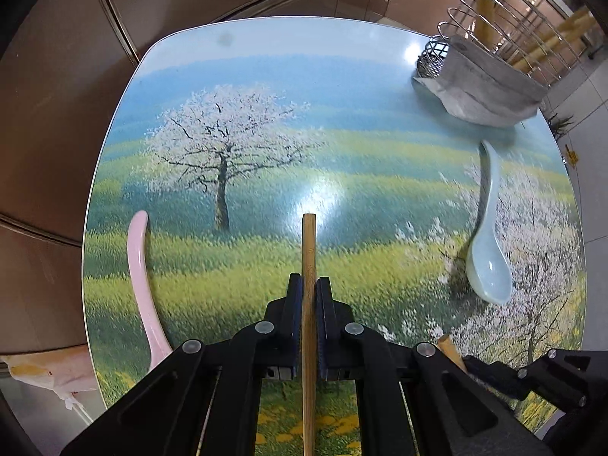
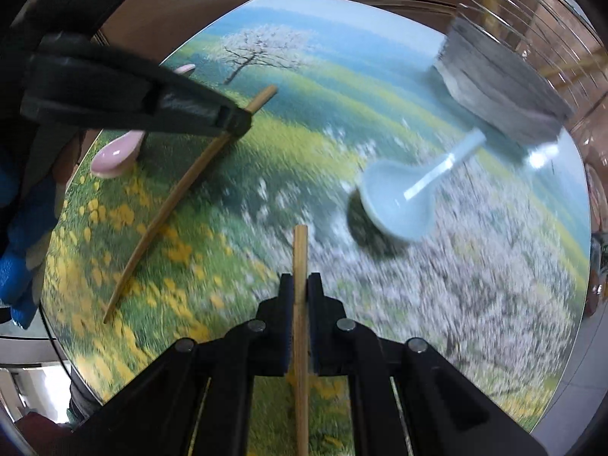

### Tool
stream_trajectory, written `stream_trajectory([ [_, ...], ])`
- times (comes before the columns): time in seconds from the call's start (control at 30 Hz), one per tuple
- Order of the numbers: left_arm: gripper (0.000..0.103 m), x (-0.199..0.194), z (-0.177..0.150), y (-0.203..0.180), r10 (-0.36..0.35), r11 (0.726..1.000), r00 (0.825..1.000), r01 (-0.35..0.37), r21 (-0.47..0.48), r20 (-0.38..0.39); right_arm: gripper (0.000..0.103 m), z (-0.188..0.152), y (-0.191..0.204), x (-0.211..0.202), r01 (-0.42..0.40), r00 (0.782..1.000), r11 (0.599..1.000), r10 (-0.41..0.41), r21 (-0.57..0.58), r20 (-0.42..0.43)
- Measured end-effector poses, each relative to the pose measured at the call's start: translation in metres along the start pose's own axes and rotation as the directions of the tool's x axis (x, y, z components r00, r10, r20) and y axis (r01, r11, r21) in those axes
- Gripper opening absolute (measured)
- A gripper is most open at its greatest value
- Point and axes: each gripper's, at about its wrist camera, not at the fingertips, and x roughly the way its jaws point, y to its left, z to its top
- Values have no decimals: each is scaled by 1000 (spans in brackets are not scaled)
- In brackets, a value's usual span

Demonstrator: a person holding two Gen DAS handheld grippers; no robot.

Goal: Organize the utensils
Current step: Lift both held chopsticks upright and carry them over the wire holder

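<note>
My left gripper [image 1: 309,283] is shut on a bamboo chopstick [image 1: 308,245] whose end sticks out past the fingers above the table. My right gripper [image 2: 299,279] is shut on a second bamboo chopstick [image 2: 300,250]. In the right wrist view the left gripper [image 2: 239,123] shows at upper left with its chopstick [image 2: 178,197] slanting down to the table. A pale blue ceramic spoon [image 1: 488,262] [image 2: 399,201] lies at the right. A pink ceramic spoon [image 1: 138,277] [image 2: 114,157] lies by the left edge.
The table [image 1: 266,144] carries a printed scene of blossom trees and meadow. A wire utensil rack [image 1: 505,26] with a grey cloth [image 1: 490,87] draped on it stands at the far right corner. A blue-gloved hand [image 2: 22,250] shows at the left.
</note>
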Motion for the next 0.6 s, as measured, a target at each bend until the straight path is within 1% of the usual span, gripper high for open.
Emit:
stream_trajectory([
  [0.1,6,-6,-16,-6,5,1000,1000,-4,-7,16,7,-17,-7,-4,-7,1000,1000,6,28,23],
  [0.27,6,-15,-43,-13,-18,1000,999,18,-6,36,6,-36,-19,-22,-3,996,997,-3,79,84],
  [0.3,6,-19,-50,-15,-16,1000,999,16,-5,42,7,-47,-24,-30,-4,995,996,-5,86,95],
  [0.33,6,-26,-63,-31,-13,1000,999,13,-6,50,7,-51,-26,-35,0,994,996,-10,94,112],
  [0.47,6,-49,-84,-41,-14,1000,995,13,3,99,6,-61,-35,-59,9,985,993,-29,117,168],
  [0.5,6,-55,-88,-43,-18,1000,994,18,3,110,6,-69,-44,-68,10,984,993,-32,122,177],
  [0.6,6,-73,-105,-53,-11,1000,988,10,7,151,6,-77,-46,-88,20,974,991,-49,133,220],
])
